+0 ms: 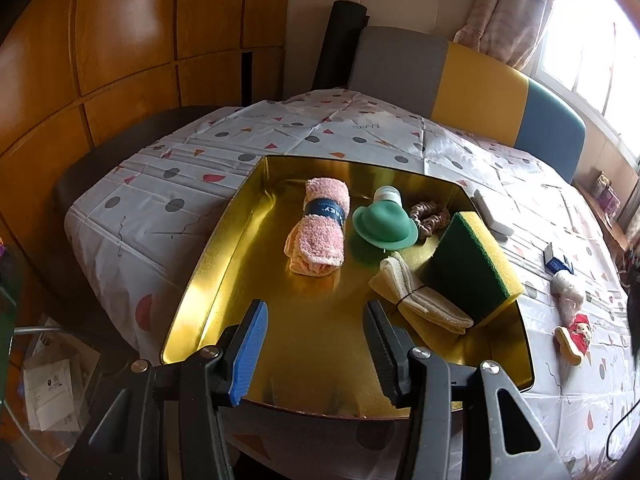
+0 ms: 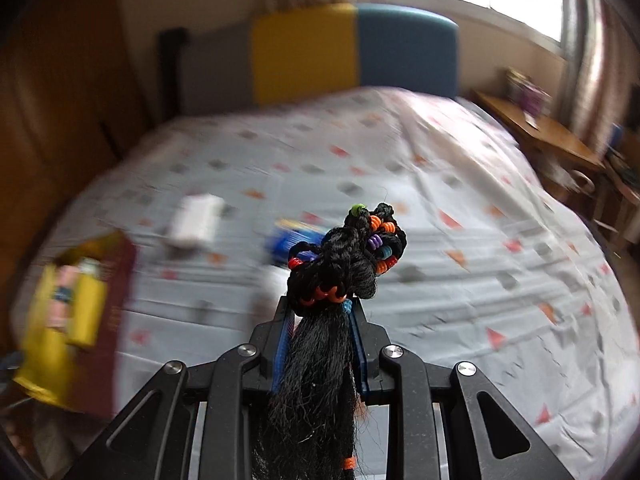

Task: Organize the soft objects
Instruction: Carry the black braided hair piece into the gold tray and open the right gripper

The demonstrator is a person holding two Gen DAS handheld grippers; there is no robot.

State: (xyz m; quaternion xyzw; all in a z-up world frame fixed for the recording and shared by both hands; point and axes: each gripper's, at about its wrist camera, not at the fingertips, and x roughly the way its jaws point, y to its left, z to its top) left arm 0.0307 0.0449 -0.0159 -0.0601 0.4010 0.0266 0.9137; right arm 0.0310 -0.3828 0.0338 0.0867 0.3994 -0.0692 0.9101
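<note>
A gold tin tray sits on the patterned tablecloth. In it lie a rolled pink towel, a green silicone hat-shaped piece, a brown scrunchie, a folded cream cloth and a green-and-yellow sponge. My left gripper is open and empty above the tray's near end. My right gripper is shut on a black braided hairpiece with coloured beads, held above the table. The tray shows blurred at the left of the right wrist view.
On the cloth right of the tray lie a white block, a small blue box and a small doll in red and white. A grey, yellow and blue headboard-like panel stands behind the table. A wooden side table stands far right.
</note>
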